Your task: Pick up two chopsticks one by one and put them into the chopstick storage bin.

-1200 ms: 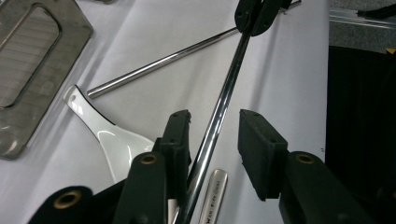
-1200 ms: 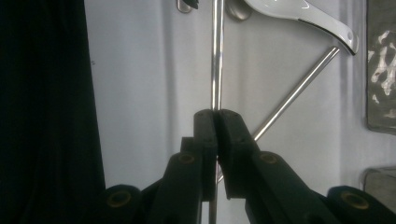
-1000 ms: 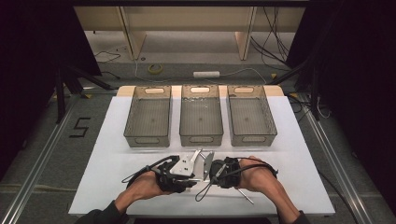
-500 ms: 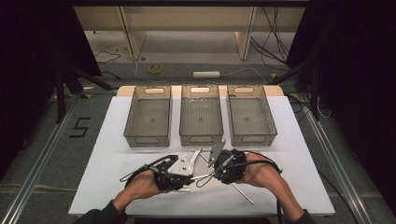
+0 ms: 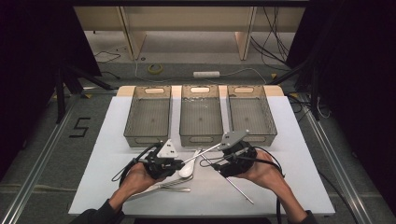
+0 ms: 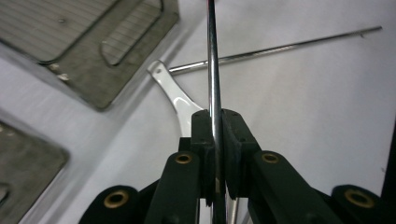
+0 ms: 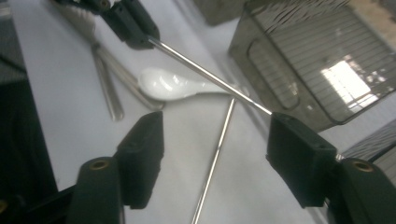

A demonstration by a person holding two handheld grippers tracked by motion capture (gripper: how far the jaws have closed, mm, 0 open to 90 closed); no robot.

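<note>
My left gripper (image 6: 215,116) is shut on a thin metal rod (image 6: 212,56), which runs straight out from its pads. From above, the left gripper (image 5: 180,163) holds that rod (image 5: 201,154) slanting up and right toward my right gripper (image 5: 218,162). The right gripper (image 7: 215,123) has just been opening; its jaws stand wide apart. The held rod (image 7: 210,77) ends at the tip of its right jaw, with no pad pressing on it. A second rod (image 7: 212,163) lies on the white table below. Beside both rods lies a white spoon (image 5: 187,169).
Three clear grey trays (image 5: 147,135) (image 5: 201,139) (image 5: 254,136) stand in a row behind the grippers. Metal cutlery (image 5: 163,185) lies near the person's left hand. The second rod (image 5: 236,186) slants toward the table's front edge.
Both grippers were close together at the rod. The right jaws have opened off it and that hand has drawn back to the right; the left gripper keeps the rod.
</note>
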